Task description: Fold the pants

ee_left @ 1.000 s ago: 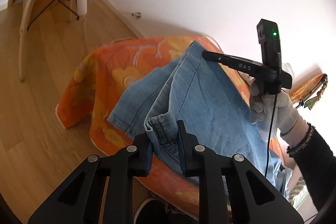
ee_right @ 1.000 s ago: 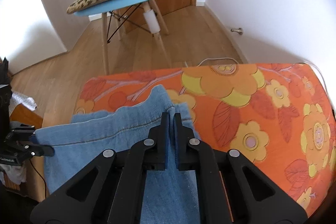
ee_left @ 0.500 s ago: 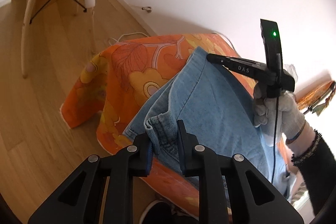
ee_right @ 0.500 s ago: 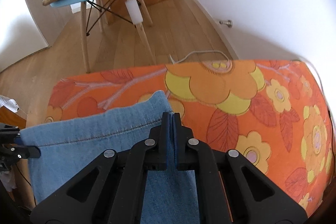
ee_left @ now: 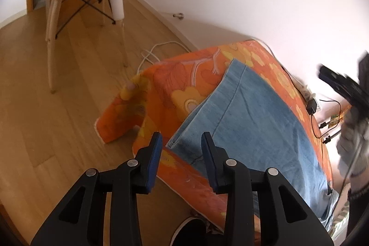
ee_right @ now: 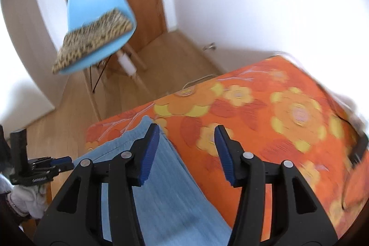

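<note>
We find no writing that we can read: there is pale lettering on the side of the left gripper's body in the right wrist view, but it is too small and smeared to make out; the same holds for the dark, blurred shape of the right gripper in the left wrist view.

The left gripper (ee_left: 181, 145) has just been opening; its blue pads stand apart with a clear gap, and the near corner of the pants (ee_left: 251, 128) shows in that gap from above, though neither pad presses on the cloth, so it is released. The right gripper (ee_right: 186, 141) has also just been opening; its jaws stand wider, over the orange flowered cover (ee_right: 288, 130), with the denim edge just beside its left pad; we see nothing held in it.

The pants are light blue denim, lying folded and fairly flat on the cover; a stitched seam runs along their length, a hem lies at the far end, and a lower layer peeks out along the left edge; a few shallow creases cross the top layer.
</note>
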{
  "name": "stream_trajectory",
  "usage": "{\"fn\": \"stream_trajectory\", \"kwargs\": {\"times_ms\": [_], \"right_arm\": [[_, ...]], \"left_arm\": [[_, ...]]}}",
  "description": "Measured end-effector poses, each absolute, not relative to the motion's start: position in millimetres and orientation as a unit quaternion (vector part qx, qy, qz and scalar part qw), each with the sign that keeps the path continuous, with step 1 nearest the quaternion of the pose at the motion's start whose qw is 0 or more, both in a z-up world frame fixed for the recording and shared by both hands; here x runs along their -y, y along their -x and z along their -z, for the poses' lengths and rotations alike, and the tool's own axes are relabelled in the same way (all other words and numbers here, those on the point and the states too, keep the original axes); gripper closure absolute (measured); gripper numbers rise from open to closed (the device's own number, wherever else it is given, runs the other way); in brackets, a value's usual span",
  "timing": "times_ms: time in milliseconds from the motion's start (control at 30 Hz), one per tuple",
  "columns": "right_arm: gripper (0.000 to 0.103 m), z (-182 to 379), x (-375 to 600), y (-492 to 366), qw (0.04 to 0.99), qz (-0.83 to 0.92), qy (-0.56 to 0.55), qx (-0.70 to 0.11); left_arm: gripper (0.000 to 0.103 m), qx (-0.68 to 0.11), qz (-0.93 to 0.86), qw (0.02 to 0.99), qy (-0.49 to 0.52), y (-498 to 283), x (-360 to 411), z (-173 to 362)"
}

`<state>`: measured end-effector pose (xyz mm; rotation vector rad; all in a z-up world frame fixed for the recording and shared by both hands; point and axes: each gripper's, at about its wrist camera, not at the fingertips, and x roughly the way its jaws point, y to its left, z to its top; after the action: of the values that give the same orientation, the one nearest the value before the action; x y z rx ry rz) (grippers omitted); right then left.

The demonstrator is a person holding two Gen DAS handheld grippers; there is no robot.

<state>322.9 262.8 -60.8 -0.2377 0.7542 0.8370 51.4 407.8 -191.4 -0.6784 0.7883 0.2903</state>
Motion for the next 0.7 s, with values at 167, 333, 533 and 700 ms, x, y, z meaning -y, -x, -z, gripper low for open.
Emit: {"fn": "stream_trajectory", "kwargs": {"times_ms": [167,333,533,700], "right_arm": [[0.043,26.4,-178.7,-296.4,0.866,-0.360,0.077,-0.339],[0.040,-1.8,-75.6,-263.4,0.892,-0.304,0.053,-0.330],[0.040,-16.9,52.4,-217.8,0.921,-0.211,0.026,-0.328],[0.040,-16.4,157.5,-167.2,0.935,-0.137,-0.012,-0.327]], "left_arm": [[0.069,-0.352,-0.119,0.881,0.292,-54.0,-392.6,149.2],[0.069,-0.340,-0.068,0.901,0.262,-70.4,-365.4,102.4],[0.069,-0.345,0.018,0.912,0.222,-107.6,-300.9,55.9],[0.069,-0.363,0.104,0.907,0.187,-143.1,-225.3,26.9]]}}
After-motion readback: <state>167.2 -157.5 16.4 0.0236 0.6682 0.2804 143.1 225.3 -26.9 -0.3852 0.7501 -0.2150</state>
